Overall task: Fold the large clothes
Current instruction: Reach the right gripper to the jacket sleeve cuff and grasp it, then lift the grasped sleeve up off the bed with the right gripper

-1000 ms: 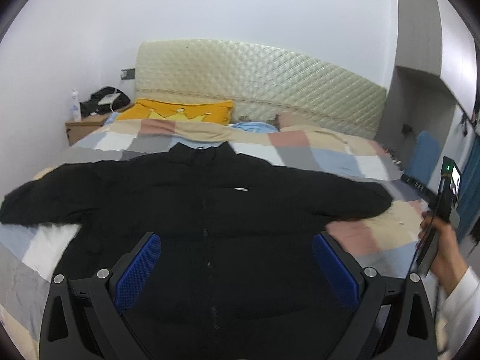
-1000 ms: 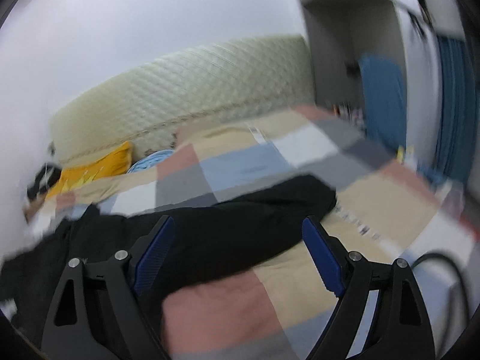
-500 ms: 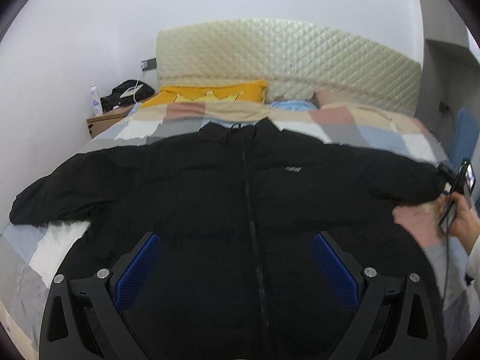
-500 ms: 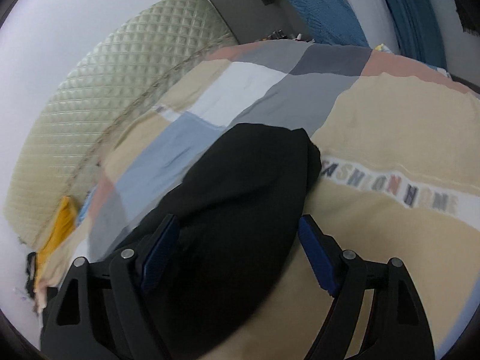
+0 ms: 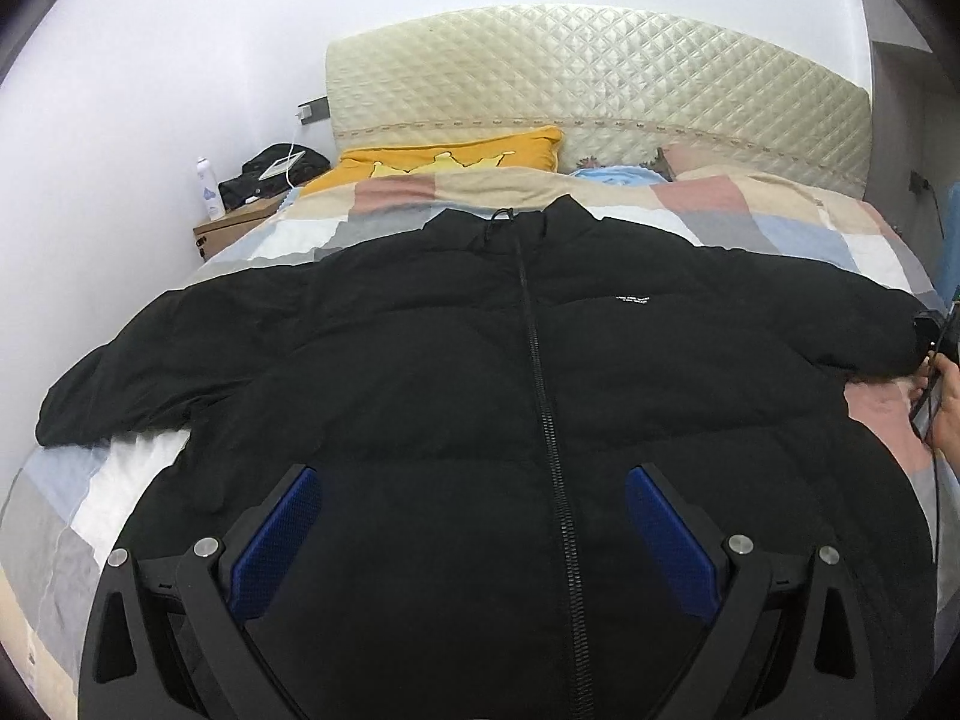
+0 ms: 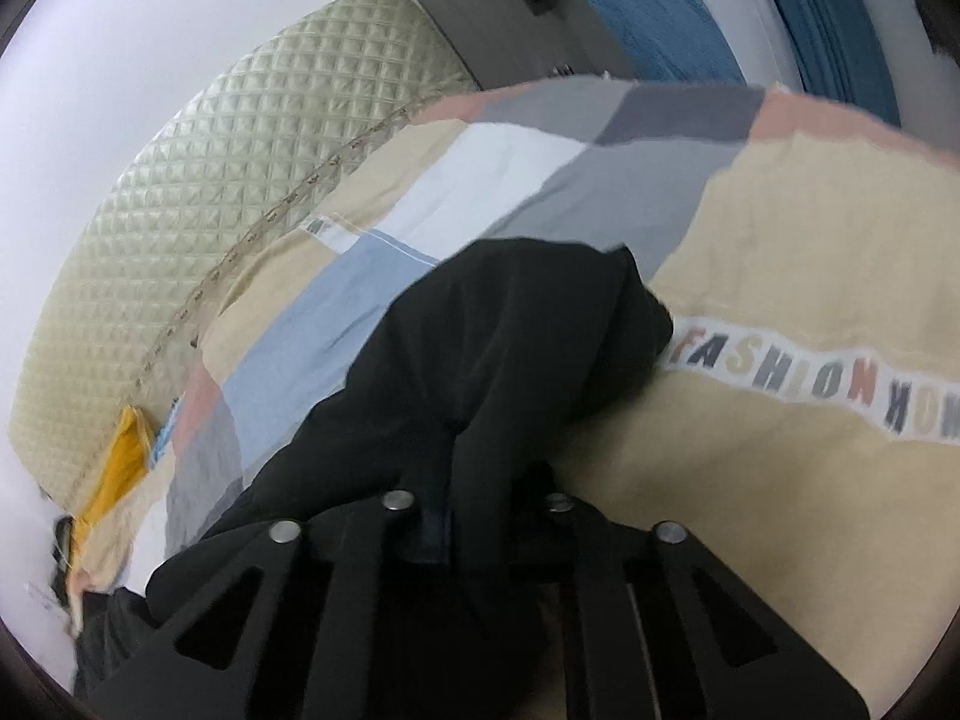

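Fingers of the left gripper [image 5: 474,540] stood wide apart with nothing between their blue pads, poised over the lower front of the black jacket [image 5: 480,372]. Those of the right gripper [image 6: 480,516] were drawn together, pinching a fold of the jacket's sleeve [image 6: 510,348] near its cuff. The puffy jacket lay face up and zipped on the patchwork bedspread [image 5: 780,222], sleeves spread to either side, collar toward the quilted headboard [image 5: 600,72]. Its zipper ran between the left fingers; the cuff bunched just ahead of the right ones, beside lettering on the bedspread.
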A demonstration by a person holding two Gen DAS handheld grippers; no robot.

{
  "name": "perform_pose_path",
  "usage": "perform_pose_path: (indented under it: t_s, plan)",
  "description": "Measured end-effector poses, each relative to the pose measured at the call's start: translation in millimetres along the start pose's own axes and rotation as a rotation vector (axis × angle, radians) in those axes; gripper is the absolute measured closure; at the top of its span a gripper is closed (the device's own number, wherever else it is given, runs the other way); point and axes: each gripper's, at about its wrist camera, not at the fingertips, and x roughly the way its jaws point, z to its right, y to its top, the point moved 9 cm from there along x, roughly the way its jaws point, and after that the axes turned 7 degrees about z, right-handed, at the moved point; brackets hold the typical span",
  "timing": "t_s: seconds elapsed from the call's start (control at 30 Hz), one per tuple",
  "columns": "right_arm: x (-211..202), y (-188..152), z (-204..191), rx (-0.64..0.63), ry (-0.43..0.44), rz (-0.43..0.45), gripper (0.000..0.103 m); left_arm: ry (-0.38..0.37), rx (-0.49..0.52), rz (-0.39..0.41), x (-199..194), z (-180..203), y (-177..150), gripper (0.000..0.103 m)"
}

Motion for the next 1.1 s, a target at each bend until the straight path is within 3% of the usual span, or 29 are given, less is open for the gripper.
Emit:
perform_pose_path:
  t_s: [0.23, 0.53, 0.83, 1.1]
  plan:
    - [-32, 35, 1, -0.001, -0.031, 0.046, 0.097, 0.01, -0.019, 0.013, -15, -12, 10, 0.001]
    - [-104, 94, -28, -0.049, 0.009, 0.101, 0.098, 0.003, -0.097, 0.048, -62, -40, 30, 0.001]
    - [-176, 128, -105, -0.196, 0.089, 0.144, 0.099, 0.037, -0.054, 0.081, -123, -70, 44, 0.001]
    - [-231, 142, -183, -0.297, 0.186, 0.185, 0.099, 0.019, -0.066, 0.098, -168, -72, 53, 0.001]
